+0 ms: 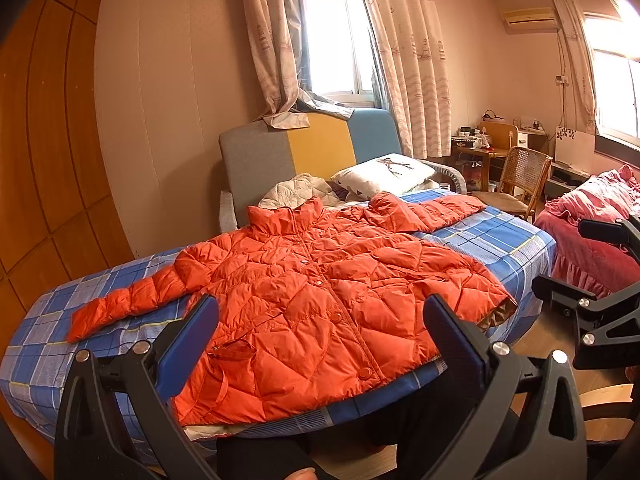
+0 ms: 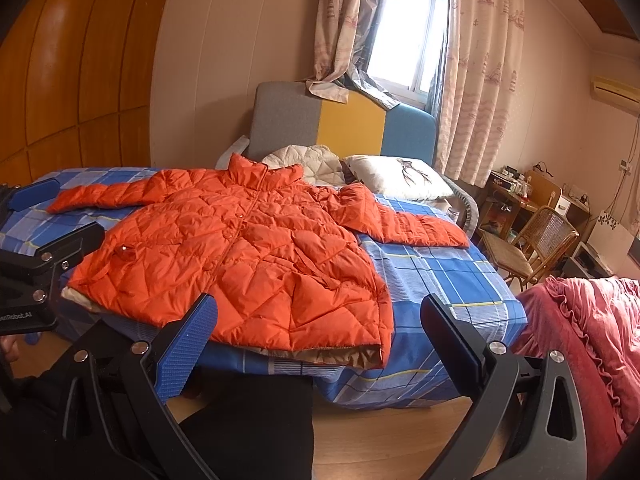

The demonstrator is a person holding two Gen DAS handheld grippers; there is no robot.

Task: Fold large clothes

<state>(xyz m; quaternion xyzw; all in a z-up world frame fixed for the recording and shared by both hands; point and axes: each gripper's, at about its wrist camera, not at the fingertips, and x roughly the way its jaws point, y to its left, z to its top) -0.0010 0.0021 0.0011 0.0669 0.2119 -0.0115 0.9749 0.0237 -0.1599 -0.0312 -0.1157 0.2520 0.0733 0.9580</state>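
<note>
Grippers poised at the near edge of the bed, both spread wide and empty.
Left gripper (image 1: pixel 320 320) and right gripper (image 2: pixel 318 320) hover before the orange jacket (image 1: pixel 320 288), spread flat on the blue plaid bed (image 1: pixel 492 240); white pillow (image 1: pixel 384 174) lies beyond.

- An orange quilted jacket (image 1: pixel 320 296) is lying flat and front-up on the blue plaid bed (image 1: pixel 496 240), snaps done up, both sleeves spreading out to the sides.
- The left gripper (image 1: pixel 320 332) is hovering over the hem with its jaws wide apart, not touching anything.
- The right gripper (image 1: pixel 592 280) is poking in at the right edge, too cut off to tell how it's set.
- A white pillow (image 1: pixel 384 174) is sitting near the collar.
- A wicker chair (image 1: pixel 520 176) is standing beside the bed.
</note>
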